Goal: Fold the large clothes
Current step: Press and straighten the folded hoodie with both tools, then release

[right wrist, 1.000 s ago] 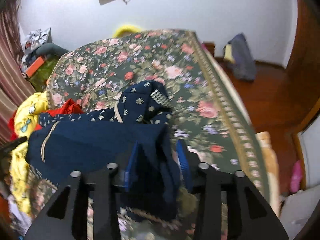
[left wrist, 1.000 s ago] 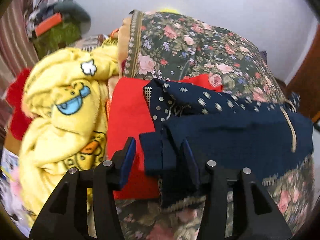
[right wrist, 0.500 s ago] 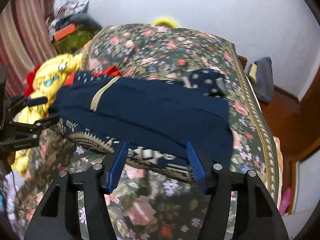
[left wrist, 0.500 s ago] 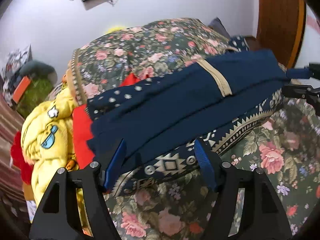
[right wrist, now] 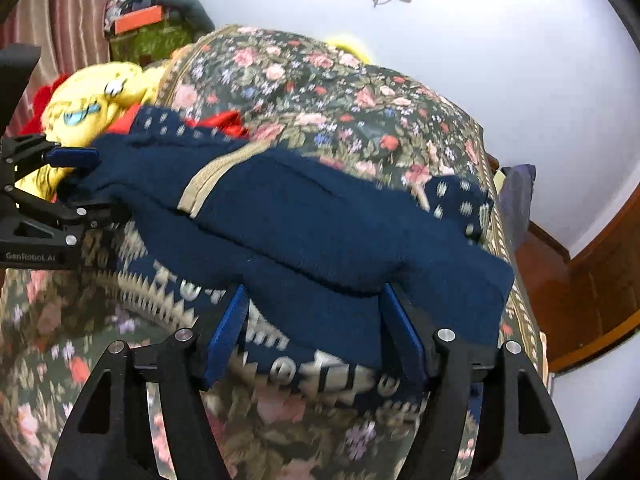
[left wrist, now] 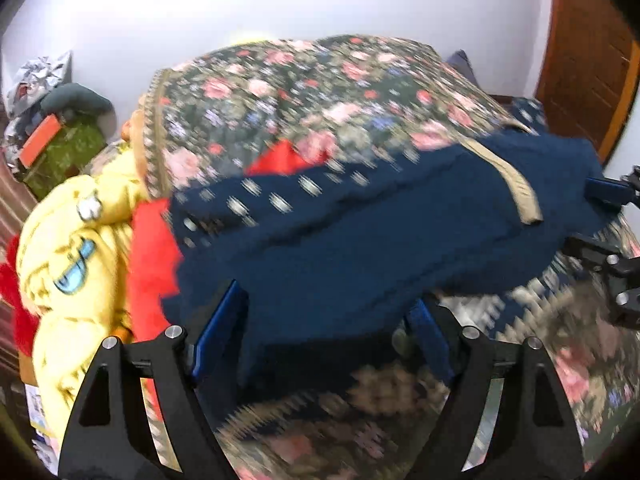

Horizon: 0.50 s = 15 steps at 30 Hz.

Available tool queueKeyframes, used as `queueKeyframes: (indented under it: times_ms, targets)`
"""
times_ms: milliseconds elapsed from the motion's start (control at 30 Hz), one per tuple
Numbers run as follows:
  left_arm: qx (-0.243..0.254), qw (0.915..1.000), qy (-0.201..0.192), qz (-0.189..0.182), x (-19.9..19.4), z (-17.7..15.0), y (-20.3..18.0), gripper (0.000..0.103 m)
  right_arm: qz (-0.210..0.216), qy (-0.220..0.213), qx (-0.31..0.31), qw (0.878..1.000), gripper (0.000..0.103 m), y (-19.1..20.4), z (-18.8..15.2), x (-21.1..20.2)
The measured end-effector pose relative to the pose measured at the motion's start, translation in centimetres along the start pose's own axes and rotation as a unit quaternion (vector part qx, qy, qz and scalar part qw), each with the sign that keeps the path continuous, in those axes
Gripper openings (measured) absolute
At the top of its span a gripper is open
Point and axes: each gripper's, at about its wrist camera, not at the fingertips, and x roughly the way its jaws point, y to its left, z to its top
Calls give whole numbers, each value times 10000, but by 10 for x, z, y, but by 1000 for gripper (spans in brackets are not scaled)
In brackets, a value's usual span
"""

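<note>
Left wrist view shows the folded navy knitted garment with a beige band (left wrist: 360,236) lying across the floral-patterned bedspread (left wrist: 304,92), its patterned hem toward the near edge. Both the left gripper (left wrist: 320,332) and the right gripper (right wrist: 316,328) stand wide apart at either end of the garment; their jaws have just been opening, the cloth lies between the blue pads, unpressed. A red cloth (left wrist: 152,264) and a yellow cartoon-print blanket (left wrist: 68,256) lie at the left
</note>
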Motion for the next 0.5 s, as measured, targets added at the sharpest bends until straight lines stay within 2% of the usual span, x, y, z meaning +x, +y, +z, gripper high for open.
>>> queueKeyframes:
  times_ms: [167,233,333,433,500]
  targets:
    - [-147,9989,177,396,29,49,34,83,-83,36,101,9999,65,-25,36,16]
    - [-450,9968,160,639,32,78,56,83,-449,2,168,9989,65,-42,61,24]
    - [-1053,9898,-173,943,12,103,89,83,-948,-93,645,9934,65,-71,84,19]
    - [-1417,9853,-531,788,-14,108,110,83,-608,-402,1122,9910,65,-92,92,-2]
    - [-1465,9846,-625,715,-25,103,115,83,-395,-550,1222,9902,65,-94,89,-16]
